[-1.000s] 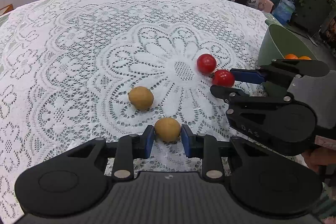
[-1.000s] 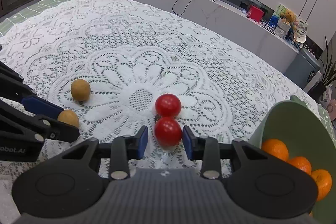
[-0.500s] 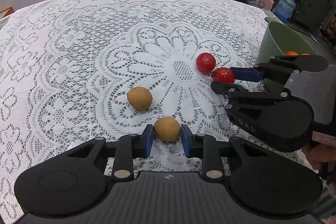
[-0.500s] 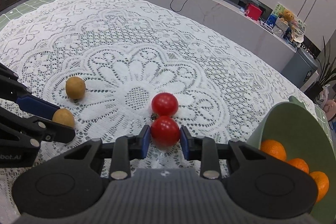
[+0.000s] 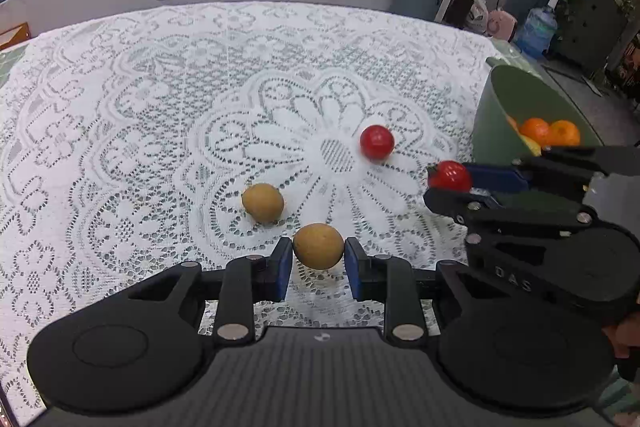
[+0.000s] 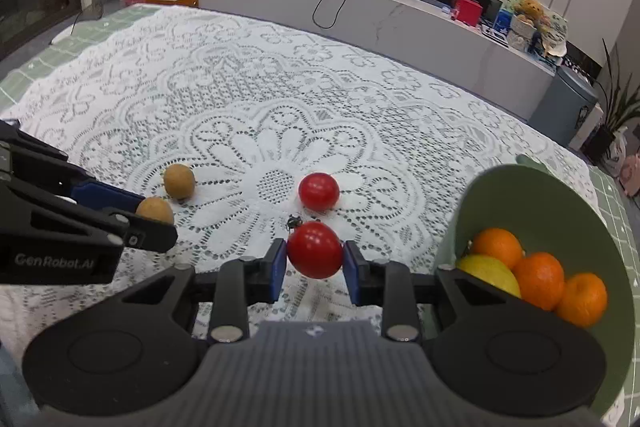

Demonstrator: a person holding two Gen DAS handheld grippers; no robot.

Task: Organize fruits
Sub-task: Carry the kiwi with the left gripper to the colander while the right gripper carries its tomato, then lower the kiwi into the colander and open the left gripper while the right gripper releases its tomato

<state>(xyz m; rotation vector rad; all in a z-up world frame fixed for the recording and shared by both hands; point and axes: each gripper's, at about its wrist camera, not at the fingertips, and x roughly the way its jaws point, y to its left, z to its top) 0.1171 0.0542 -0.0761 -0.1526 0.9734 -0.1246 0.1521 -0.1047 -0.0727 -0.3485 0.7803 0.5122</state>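
A small round brown fruit with a rough skin (image 5: 318, 245) sits low in the centre of the left wrist view, clenched between the blue pads of the left gripper (image 5: 318, 259); the same fruit shows at the left of the right wrist view (image 6: 155, 211), at the tip of that gripper's black fingers (image 6: 150, 233). A second brown fruit of the same kind (image 5: 263, 203) lies free on the lace just up and to the left of the held one, near it but not touching.

A glossy red round tomato-like fruit (image 6: 315, 254) is low in the centre of the right wrist view, grasped by the right gripper (image 6: 315, 263) with a blue pad pressed against each side; a small dark stem sticks up from its top. In the left wrist view it shows at the right edge (image 5: 450, 175), between blue fingers (image 5: 496, 178). A second red fruit (image 6: 319, 191) rests on the cloth just above the held one, apart from it.

At the right of the right wrist view stands a pale green bowl (image 6: 532, 199) holding three oranges (image 6: 538, 279) and a yellow fruit (image 6: 490, 273).

All this is on a counter covered by a white lace tablecloth (image 6: 280, 115) with a large flower pattern at its centre.
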